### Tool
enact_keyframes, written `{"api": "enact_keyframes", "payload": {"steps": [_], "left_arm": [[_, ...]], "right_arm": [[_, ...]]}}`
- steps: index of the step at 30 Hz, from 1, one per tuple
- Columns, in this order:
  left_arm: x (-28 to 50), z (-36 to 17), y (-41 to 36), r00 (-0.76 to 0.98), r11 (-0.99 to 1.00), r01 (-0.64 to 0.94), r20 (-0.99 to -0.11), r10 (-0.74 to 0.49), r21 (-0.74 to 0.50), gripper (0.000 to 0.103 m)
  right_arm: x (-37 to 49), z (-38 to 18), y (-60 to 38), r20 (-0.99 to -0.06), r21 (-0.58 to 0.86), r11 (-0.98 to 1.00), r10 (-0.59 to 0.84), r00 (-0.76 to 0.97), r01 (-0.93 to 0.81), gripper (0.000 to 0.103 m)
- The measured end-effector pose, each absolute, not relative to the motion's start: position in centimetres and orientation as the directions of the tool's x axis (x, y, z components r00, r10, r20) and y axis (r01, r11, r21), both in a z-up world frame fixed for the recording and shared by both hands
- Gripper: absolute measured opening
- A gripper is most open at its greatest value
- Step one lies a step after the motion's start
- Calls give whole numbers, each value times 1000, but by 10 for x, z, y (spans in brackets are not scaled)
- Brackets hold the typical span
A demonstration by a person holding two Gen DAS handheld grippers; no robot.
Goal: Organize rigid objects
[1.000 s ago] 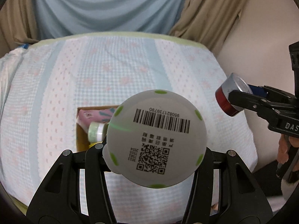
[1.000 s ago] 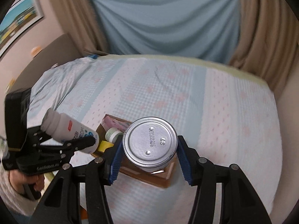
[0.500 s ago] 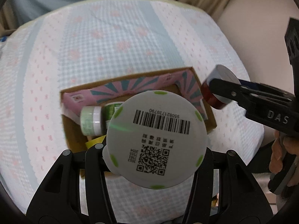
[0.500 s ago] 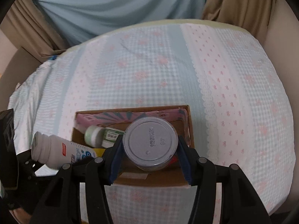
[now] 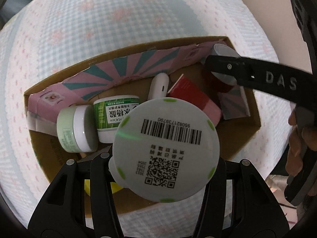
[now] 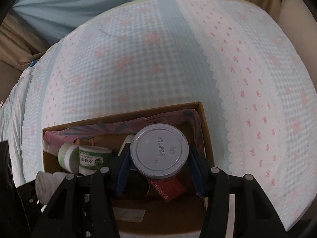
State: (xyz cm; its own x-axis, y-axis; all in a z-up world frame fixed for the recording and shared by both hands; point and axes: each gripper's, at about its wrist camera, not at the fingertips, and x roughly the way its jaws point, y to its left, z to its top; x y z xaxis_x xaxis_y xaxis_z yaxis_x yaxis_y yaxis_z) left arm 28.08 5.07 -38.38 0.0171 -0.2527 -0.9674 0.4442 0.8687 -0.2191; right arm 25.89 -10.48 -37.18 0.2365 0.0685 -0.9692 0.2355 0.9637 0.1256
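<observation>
Holding a white bottle (image 5: pixel 166 148) base-outward, the left gripper (image 5: pixel 164 170) has its fingers clamped on the bottle's sides; the bottle's long axis runs along the fingers, so only its barcoded bottom faces the left wrist camera. The right gripper (image 6: pixel 158 156) has its fingers clamped on a metal can (image 6: pixel 159 150) in the same manner, can axis along the fingers, flat stamped bottom toward the right wrist camera.

Both grippers point steeply down over an open cardboard box (image 5: pixel 247 138) that sits on a bed (image 6: pixel 158 59) with a checked cover. The box lies directly beyond the fingers of each gripper.

Box contents, as seen beyond the left fingers:
- pale green jar (image 5: pixel 76 129), lying on its side, beyond and left of the bottle
- green-labelled tub (image 5: pixel 116 119), touching the jar, just beyond the bottle
- white case (image 5: pixel 159 86) and red box (image 5: pixel 190 95), farther beyond
- pink and teal carton (image 5: pixel 122 73) along the far wall

Bare box floor shows to the right of the bottle, near the right wall. The can hangs above the right half of the box, over the red box (image 6: pixel 170 188).

Judgement: each item is close to release; the bottle would clear the tub better if shifted toward the bare floor on its right, and neither gripper is clearly the nearer to the box floor
</observation>
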Motion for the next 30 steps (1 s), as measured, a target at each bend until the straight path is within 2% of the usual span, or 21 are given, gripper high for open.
{"api": "enact_keyframes", "payload": {"steps": [2, 3, 4, 5, 6, 7, 9, 12, 23, 30], "left_arm": [[280, -382, 46, 43, 867, 466, -975, -219, -174, 48], [279, -380, 44, 51, 865, 474, -975, -214, -165, 56], [279, -377, 44, 54, 861, 478, -973, -226, -173, 67], [280, -374, 44, 54, 856, 478, -967, -249, -194, 98], [279, -371, 44, 58, 854, 479, -964, -259, -200, 102], [279, -368, 45, 66, 852, 481, -960, -272, -208, 102], [277, -363, 45, 72, 853, 480, -959, -274, -207, 103], [271, -361, 48, 84, 857, 469, -955, -283, -213, 103], [254, -342, 58, 153, 874, 446, -946, -284, -190, 103], [241, -281, 64, 235, 902, 402, -935, -265, -154, 103]], "right_arm": [[262, -378, -108, -971, 142, 958, 85, 223, 250, 51], [263, -379, -108, -972, 147, 956, 93, 215, 255, 51], [264, -382, -108, -974, 152, 954, 100, 203, 258, 54], [266, -382, -108, -974, 157, 954, 107, 200, 257, 60], [266, -380, -108, -973, 160, 954, 109, 203, 254, 79], [265, -377, -109, -971, 166, 954, 113, 212, 250, 92], [263, -371, -107, -965, 187, 954, 133, 226, 233, 102], [256, -361, -104, -964, 138, 965, 79, 254, 223, 102], [231, -330, -103, -953, 157, 966, 93, 287, 207, 102], [212, -283, -102, -940, 177, 967, 109, 324, 186, 102]]}}
